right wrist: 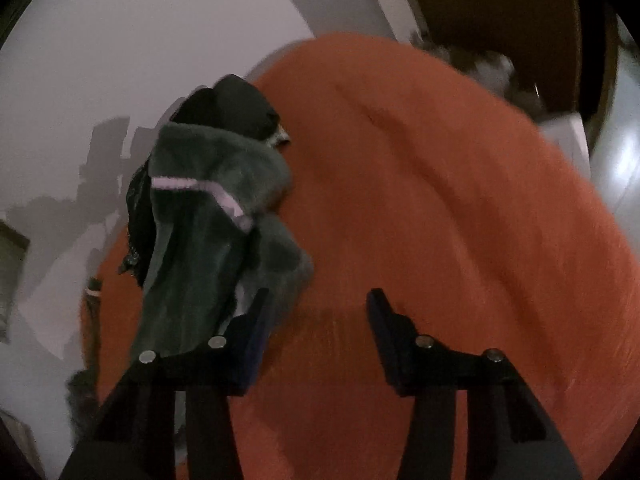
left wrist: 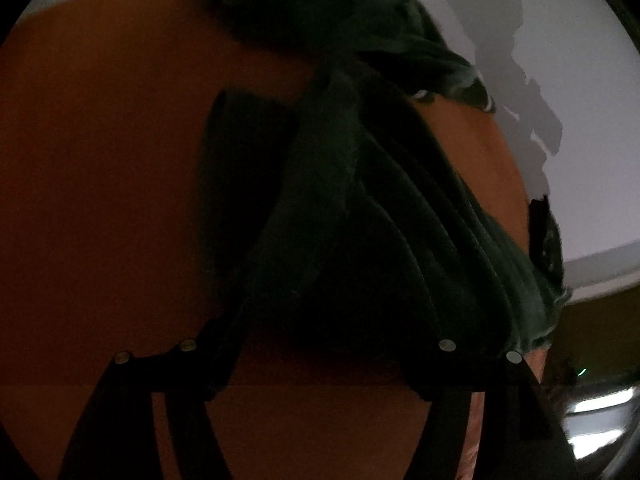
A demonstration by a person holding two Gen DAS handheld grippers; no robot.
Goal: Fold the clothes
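Under both your claws lies an orange blanket (right wrist: 440, 200), rumpled into long creases, with a pale wall (right wrist: 120, 60) behind it. The dark green garment (right wrist: 208, 208) with a pale stripe sits bunched on the blanket's left side. Your right claw (right wrist: 316, 308) tilts down over bare blanket, jaws apart, gripping nothing; its left finger touches the garment's edge. Your left claw (left wrist: 320, 344) also stands open, the green cloth (left wrist: 340, 220) heaped between its fingers, no pinch visible.

1 green garment (right wrist: 208, 216), 1 orange cover (right wrist: 440, 220), 2 tongs (right wrist: 316, 312).
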